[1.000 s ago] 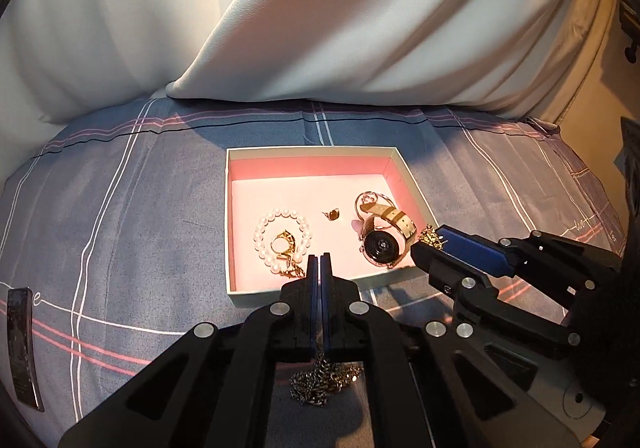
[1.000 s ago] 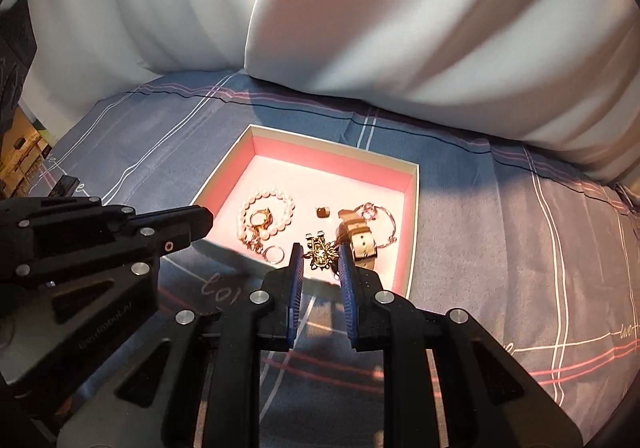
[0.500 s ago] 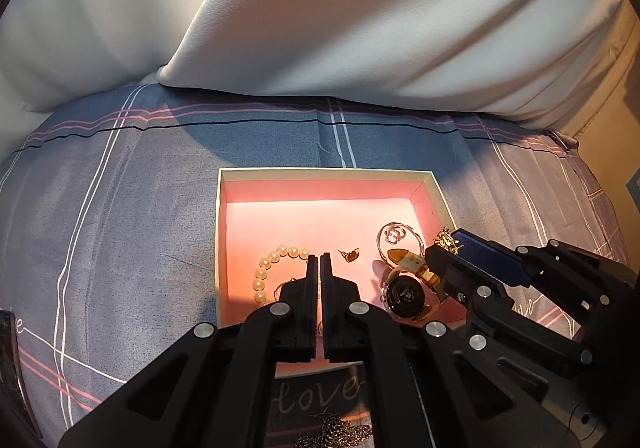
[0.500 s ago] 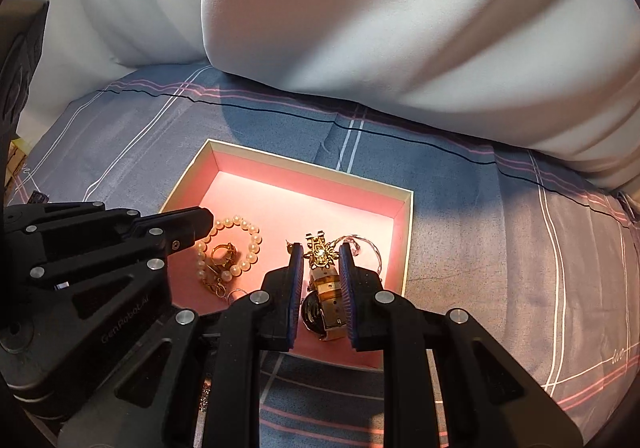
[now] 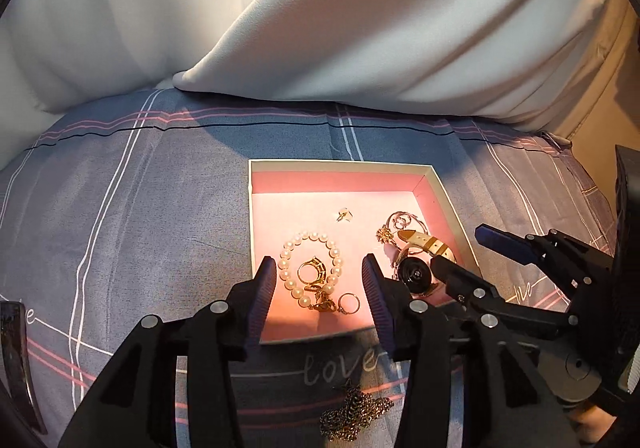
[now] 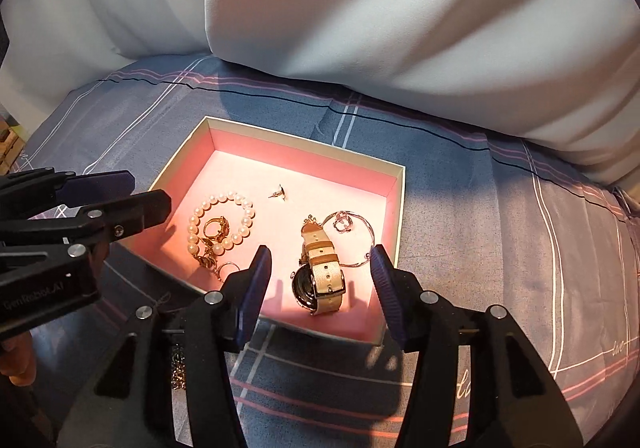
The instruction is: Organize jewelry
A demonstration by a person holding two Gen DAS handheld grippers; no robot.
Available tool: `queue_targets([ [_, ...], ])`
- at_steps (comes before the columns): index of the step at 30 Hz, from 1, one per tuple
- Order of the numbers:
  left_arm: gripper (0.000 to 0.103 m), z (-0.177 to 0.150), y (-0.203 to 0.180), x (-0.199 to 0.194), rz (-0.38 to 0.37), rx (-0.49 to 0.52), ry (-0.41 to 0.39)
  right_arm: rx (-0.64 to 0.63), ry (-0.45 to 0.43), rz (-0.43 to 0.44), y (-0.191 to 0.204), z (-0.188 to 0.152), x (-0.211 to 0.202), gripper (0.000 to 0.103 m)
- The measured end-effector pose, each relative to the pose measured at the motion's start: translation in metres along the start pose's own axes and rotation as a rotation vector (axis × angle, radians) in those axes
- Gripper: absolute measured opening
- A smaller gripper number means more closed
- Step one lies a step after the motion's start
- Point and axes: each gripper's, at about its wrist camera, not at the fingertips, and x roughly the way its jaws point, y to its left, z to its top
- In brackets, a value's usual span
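Left tool (image 5: 319,284) and right tool (image 6: 320,276) both hang side by side, fingers spread wide, gripping nothing.

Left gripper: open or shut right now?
Open. The left gripper has its jaws spread wide over the pearl bracelet in the box, gripping nothing.

Warm dim light, fisheye-warped edges, hard shadows.

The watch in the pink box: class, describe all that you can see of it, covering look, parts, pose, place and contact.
The watch has a round dark case with a metallic rim and a cream, fabric-looking strap with gold-tone loops. It lies on its side, strap looped shut, in the box's near right corner. The strap's far end touches a small gold charm, and a thin wire bangle lies against it. Neither gripper touches it; the right gripper is open around it.
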Motion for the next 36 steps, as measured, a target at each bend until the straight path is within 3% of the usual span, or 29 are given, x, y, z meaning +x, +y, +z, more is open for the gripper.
queue_targets([
  [4, 0.047, -0.023, 0.001, -0.017, -0.012, 0.017, 0.004, 0.028, -0.019, 0.011, -0.003, -0.020, -0.020, 0.052],
  [6, 0.048, -0.039, -0.002, -0.018, -0.031, 0.023, 0.023, 0.035, -0.012, 0.012, -0.002, -0.035, -0.027, 0.058],
  [15, 0.048, -0.106, -0.027, 0.007, -0.019, 0.078, 0.147, 0.043, 0.095, 0.018, 0.008, -0.108, -0.026, 0.059],
  [21, 0.048, -0.118, -0.036, 0.009, -0.009, 0.115, 0.152, 0.073, 0.111, 0.024, 0.004, -0.127, -0.027, 0.059],
  [36, 0.048, -0.123, -0.040, 0.014, 0.008, 0.156, 0.147, 0.108, 0.117, 0.038, 0.000, -0.135, -0.027, 0.063],
])
